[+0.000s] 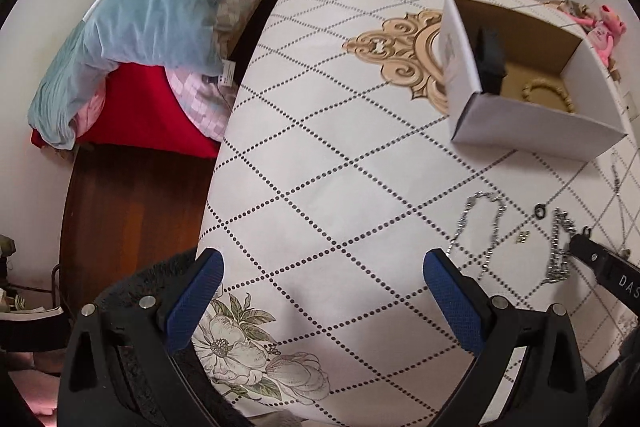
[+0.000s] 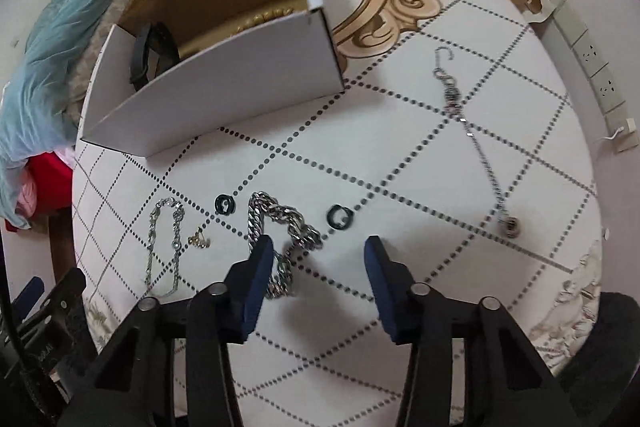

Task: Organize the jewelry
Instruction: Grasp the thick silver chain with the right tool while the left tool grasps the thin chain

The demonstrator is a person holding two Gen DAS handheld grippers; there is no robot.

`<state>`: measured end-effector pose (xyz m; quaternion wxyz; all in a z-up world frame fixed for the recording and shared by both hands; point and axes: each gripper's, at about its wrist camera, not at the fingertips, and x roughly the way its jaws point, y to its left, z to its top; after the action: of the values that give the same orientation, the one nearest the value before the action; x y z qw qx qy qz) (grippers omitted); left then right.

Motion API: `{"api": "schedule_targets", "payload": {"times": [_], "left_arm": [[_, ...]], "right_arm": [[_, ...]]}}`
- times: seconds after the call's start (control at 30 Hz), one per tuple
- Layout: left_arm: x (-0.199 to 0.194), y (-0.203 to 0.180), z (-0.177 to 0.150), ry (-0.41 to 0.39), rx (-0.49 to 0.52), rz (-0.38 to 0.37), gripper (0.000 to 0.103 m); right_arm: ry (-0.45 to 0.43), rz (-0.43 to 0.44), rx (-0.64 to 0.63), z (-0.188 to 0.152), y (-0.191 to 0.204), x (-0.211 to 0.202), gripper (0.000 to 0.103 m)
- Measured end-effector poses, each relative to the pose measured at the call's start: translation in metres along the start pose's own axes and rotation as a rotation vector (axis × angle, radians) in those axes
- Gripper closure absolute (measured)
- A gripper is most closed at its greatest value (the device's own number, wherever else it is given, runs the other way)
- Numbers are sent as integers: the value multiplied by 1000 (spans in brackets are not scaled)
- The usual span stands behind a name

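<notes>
Both cameras are riding on the claws and looking steeply down along their fingers at the counter (image 1: 320,155). The left wrist view is sitting nearer the counter's left edge, taking in the bed (image 1: 152,27) beside it. The right wrist view is hanging close over the chains. Both are sharing the white box (image 1: 532,115) (image 2: 240,67), the thick chain (image 1: 560,251) (image 2: 280,227) and the thin bracelet (image 1: 480,227) (image 2: 164,243).

Heavy chain (image 2: 280,223) partly hidden behind right gripper's (image 2: 318,247) left finger. Beaded bracelet (image 2: 264,17) mostly hidden by box (image 2: 240,75) wall. Small gold piece (image 2: 199,239) too small to identify.
</notes>
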<state>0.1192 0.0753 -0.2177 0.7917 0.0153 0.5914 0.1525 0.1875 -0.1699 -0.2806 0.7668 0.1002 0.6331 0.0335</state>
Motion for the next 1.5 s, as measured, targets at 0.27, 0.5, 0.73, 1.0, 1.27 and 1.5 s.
{"api": "schedule_targets", "payload": {"times": [0.27,0.5,0.73,1.0,1.27,1.5], "left_arm": [[17,-3,-7,32,30,-12,1],[21,-3,-25,58,53,-107,2],[22,-31,-14,29,99,-224,2],[29,-62,16,30,170,-271,18],[25,-91,15,12,288,-322,80],[15,-78,12,23,223,-402,101]], "right_arm": [[-59,-85,-100,-9,19,1,91],[-95,-53,-59,-26,-6,-30,91],[-113,-43,-31,-24,-23,-45,91],[-108,-50,0,-14,-31,-37,91],[-95,-53,11,-10,-31,-31,91],[-107,-40,19,-10,-33,-38,91]]}}
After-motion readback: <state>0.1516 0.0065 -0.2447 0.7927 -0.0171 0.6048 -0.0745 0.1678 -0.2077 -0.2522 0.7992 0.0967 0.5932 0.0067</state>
